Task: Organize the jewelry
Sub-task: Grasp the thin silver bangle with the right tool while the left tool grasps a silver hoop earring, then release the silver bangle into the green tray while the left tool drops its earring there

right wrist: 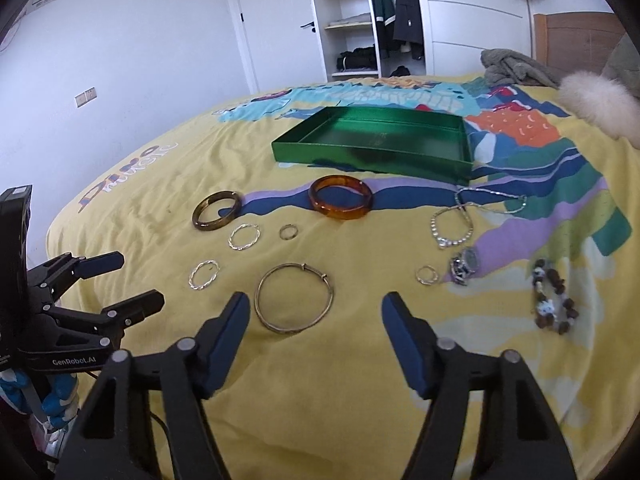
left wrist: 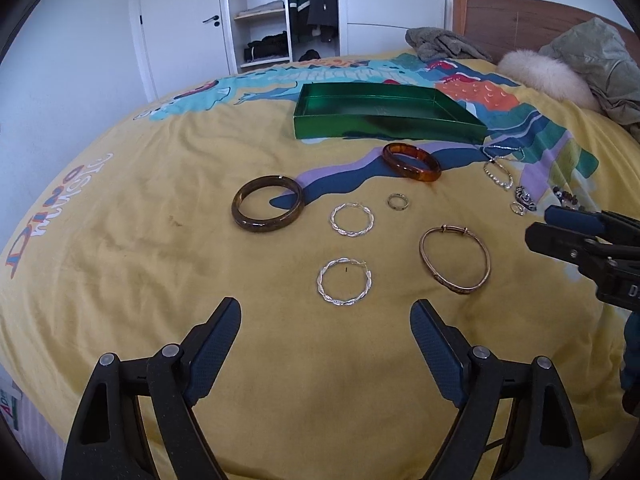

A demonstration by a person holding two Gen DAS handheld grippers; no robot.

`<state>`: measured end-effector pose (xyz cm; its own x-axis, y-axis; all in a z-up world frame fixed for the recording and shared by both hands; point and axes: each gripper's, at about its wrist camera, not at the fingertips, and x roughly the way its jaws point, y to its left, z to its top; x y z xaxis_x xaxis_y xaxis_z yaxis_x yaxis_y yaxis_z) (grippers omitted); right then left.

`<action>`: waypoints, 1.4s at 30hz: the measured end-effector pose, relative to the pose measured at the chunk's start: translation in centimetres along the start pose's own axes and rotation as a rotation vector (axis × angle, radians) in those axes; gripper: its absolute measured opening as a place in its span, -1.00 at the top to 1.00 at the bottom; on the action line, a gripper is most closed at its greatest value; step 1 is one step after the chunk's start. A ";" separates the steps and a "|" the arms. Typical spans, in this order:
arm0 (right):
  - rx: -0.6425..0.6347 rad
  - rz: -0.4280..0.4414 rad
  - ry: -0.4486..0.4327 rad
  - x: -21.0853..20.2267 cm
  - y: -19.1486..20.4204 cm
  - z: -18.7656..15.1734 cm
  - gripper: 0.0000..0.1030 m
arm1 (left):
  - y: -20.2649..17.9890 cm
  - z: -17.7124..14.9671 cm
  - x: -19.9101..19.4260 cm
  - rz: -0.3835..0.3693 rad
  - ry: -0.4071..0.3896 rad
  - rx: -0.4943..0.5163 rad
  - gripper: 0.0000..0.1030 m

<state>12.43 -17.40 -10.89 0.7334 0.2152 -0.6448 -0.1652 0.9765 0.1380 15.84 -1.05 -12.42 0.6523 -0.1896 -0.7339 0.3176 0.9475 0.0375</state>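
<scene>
Jewelry lies spread on a yellow bedspread (left wrist: pixel 120 240) in front of an empty green tray (left wrist: pixel 384 110), also in the right wrist view (right wrist: pixel 372 144). There is a dark brown bangle (left wrist: pixel 267 209), an amber bangle (left wrist: pixel 412 162), two twisted silver hoops (left wrist: pixel 345 282) (left wrist: pixel 352 219), a small ring (left wrist: pixel 398 201), a thin gold bangle (left wrist: pixel 455 259) (right wrist: pixel 295 297), a silver chain (right wrist: pixel 452 224) and a beaded bracelet (right wrist: pixel 554 296). My left gripper (left wrist: pixel 326 328) is open and empty, just short of the nearer silver hoop. My right gripper (right wrist: pixel 316 320) is open and empty, over the gold bangle's near side.
A grey garment (left wrist: pixel 444 42), a fur-trimmed coat (left wrist: pixel 560 76) and a wooden headboard (left wrist: pixel 520 20) lie at the far right. An open wardrobe (left wrist: pixel 264 12) and a white door (left wrist: pixel 180 24) stand behind the bed. The bed's left edge drops off near the wall.
</scene>
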 end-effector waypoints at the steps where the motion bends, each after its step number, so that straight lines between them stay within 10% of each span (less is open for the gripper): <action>1: -0.006 0.009 0.014 0.9 0.0 0.2 0.02 | 0.1 0.2 0.5 -0.003 0.007 -0.002 -0.61; 11: -0.081 0.089 0.154 8.2 -0.7 1.7 0.58 | 0.5 0.6 5.1 -0.026 0.098 -0.014 -0.33; 18: -0.167 0.087 0.234 11.1 -0.4 1.2 0.61 | 0.3 0.5 7.2 -0.034 0.117 -0.012 -0.26; 22: -0.204 0.077 0.236 11.0 -0.1 1.0 0.82 | -0.2 1.0 7.0 -0.065 0.107 -0.007 0.22; 33: -0.156 0.036 0.104 6.2 -0.5 1.5 0.90 | 0.2 2.6 3.5 -0.087 0.030 -0.044 0.23; 42: -0.043 -0.065 -0.040 3.5 -4.6 9.2 0.90 | 0.0 12.0 2.5 -0.093 -0.101 -0.036 0.23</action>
<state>21.83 -21.05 -6.90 0.7694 0.1518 -0.6205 -0.1433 0.9876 0.0639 25.72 -4.64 -6.14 0.6878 -0.3006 -0.6608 0.3562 0.9329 -0.0536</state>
